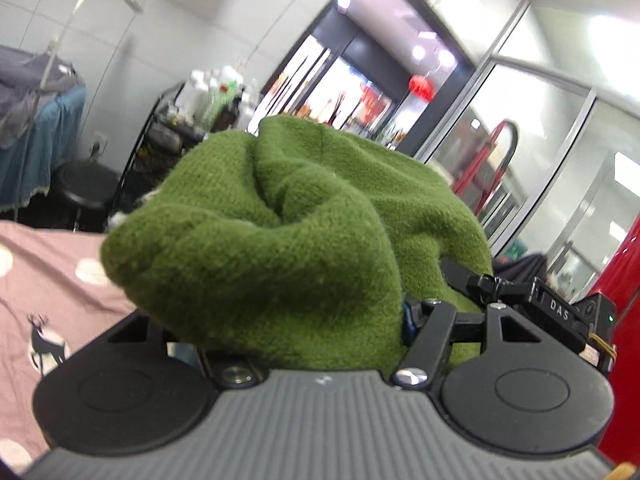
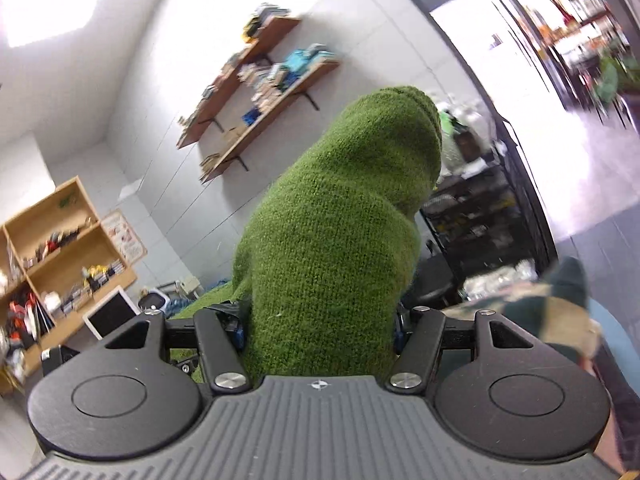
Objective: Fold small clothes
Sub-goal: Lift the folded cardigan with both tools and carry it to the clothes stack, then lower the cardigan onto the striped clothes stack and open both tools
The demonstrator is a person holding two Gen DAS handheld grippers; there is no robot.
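Draping thickly over both grippers, the green knit (image 1: 280, 248) fills the middle of each wrist view and hides the fingertips; the left gripper (image 1: 304, 320) appears closed on a bunched fold of it, with cloth swelling up and rolling toward 9 o'clock; the right gripper (image 2: 320, 320) appears clamped on another part, the knit (image 2: 340, 220) standing in a column toward 12 o'clock; in neither view do the tips show, so the grip is judged from the cloth packed between the linkages

By its look the knit is soft, light and fuzzy, with no stiffness; it slumps and rolls instead of hanging flat, and should cling rather than slip; it is not fragile, though loose loops may snag on the linkage screws; a hold at an edge or corner would likely serve a fold better than a fistful of the middle, since a bunch gives no straight line to crease; both grips now seem to be on bunches

Below the left gripper, at 8 o'clock, lies a mauve sheet (image 1: 48, 280) printed with pale dots and deer, likely the folding surface; a dark stool (image 1: 84, 192) stands beyond it at 9 o'clock; the right view shows wall shelves (image 2: 260, 92) at 11 o'clock, a wooden cabinet (image 2: 60, 240) at 9 o'clock and a dark rack (image 2: 480, 216) at 3 o'clock
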